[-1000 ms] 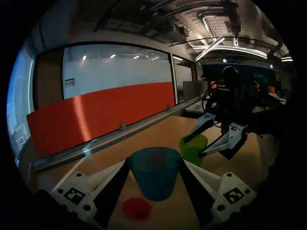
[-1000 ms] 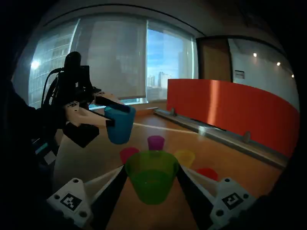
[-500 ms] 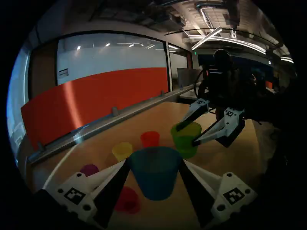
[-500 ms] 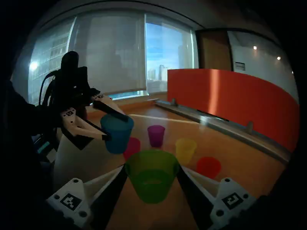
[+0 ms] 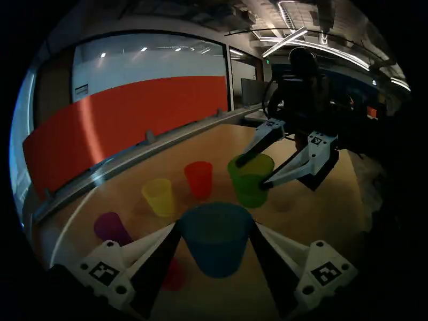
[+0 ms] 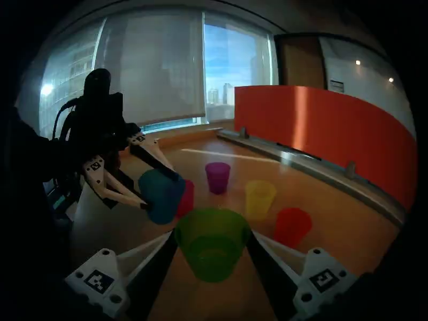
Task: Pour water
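1. The blue cup (image 5: 215, 251) sat clamped between the fingers of the left gripper (image 5: 214, 224), held above the table.
2. The green cup (image 6: 211, 257) was gripped the same way by the right gripper (image 6: 212, 232), upright, with its mouth open to the top.
3. Change over the last second: in the right gripper view the blue cup had dropped lower, closer to the green cup's rim, and leaned off upright. It had stood straight and higher before.
4. The left gripper had pitched down too, so more tabletop showed in its view than a second ago.
5. Judgement: the pour was being lined up. The blue cup was still to one side of the green mouth, not over it. I could not tell whether either cup held water.
6. Loose cups stood on the wooden table (image 5: 305, 214) below: red cup (image 5: 199, 179), yellow cup (image 5: 159, 196), purple cup (image 5: 109, 227) and pink cup (image 6: 187, 197).
7. In the right gripper view the pink cup sat just behind the blue cup, so a knock was likely if the blue cup sank further.
8. A metal rail (image 5: 160, 143) and an orange partition (image 5: 107, 123) closed the table's far edge, well apart from both grippers.
9. Bare wood lay open near the green cup, away from the loose cups.
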`<state>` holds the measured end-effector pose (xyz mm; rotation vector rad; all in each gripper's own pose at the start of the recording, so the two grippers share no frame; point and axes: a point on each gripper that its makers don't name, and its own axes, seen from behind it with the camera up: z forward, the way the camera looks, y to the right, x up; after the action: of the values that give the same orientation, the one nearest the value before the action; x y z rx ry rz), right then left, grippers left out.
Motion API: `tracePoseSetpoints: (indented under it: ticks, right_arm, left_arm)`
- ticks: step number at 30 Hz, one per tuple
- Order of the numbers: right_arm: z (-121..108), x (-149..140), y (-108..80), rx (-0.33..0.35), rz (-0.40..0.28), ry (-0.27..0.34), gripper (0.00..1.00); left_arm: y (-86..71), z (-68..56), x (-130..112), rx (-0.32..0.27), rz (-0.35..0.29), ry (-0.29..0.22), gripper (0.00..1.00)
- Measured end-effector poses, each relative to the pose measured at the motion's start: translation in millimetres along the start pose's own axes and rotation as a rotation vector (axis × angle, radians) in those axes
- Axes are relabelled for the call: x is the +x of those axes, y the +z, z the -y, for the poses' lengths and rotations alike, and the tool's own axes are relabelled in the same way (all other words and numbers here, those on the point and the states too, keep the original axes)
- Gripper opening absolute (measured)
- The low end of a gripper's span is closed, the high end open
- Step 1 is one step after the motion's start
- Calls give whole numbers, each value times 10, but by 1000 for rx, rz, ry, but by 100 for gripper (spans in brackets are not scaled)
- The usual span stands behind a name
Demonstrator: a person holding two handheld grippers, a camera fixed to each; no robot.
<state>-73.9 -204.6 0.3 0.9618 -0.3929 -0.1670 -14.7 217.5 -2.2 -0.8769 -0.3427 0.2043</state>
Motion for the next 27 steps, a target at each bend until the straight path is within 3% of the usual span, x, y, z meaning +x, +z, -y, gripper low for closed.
tracePoseSetpoints:
  ticks: [12, 27]
  right_arm:
    - [-29, -215, 48, 8, 51, 8, 91]
    - [-50, -440, 114, 11, 111, -13, 91]
  left_arm:
    - [132, -129, -239, -39, 60, 18, 89]
    - [241, -204, -429, -76, 120, 59, 89]
